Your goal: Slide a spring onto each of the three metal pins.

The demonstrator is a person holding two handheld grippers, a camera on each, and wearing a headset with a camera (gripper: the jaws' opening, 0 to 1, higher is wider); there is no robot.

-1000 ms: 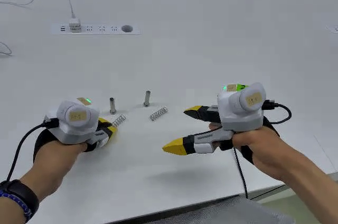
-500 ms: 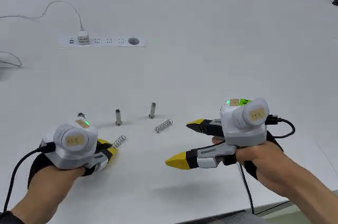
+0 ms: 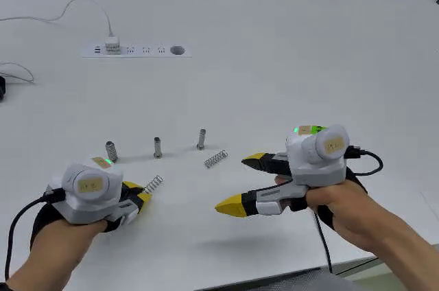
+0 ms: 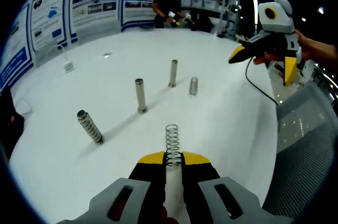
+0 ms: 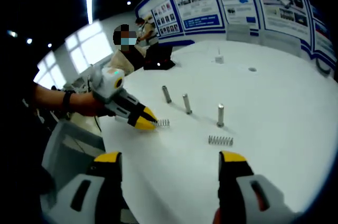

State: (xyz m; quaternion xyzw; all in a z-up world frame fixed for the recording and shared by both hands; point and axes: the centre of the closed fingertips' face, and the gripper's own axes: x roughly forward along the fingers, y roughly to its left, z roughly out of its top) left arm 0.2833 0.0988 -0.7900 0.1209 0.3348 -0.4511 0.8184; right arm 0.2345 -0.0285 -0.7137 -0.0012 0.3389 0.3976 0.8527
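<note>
Our left claw [image 4: 168, 158] is pinching the near end of a held spring [image 4: 171, 140], and the free end sticks out ahead of the yellow tips, towards the row of three metal pins on the white counter [image 3: 288, 64]. We cannot tell whether the held spring touches the counter. The left pin [image 3: 110, 152] stands with a fitted spring [image 4: 88, 126] coiled around its shaft. The middle pin [image 3: 158, 147] and the right pin [image 3: 201, 138] stand upright and bare, spaced along the same line. A loose spring [image 3: 215, 159] lies flat on the counter just beside the right pin, on its near right, not touching it. Our right claw [image 3: 230, 184] hangs above the counter to the right of the loose spring, its jaws spread wide with nothing between them and their tips pointing left. Far off to the left, a power strip [image 3: 137, 50] lies on the counter with a plug [image 3: 112, 45] in it
</note>
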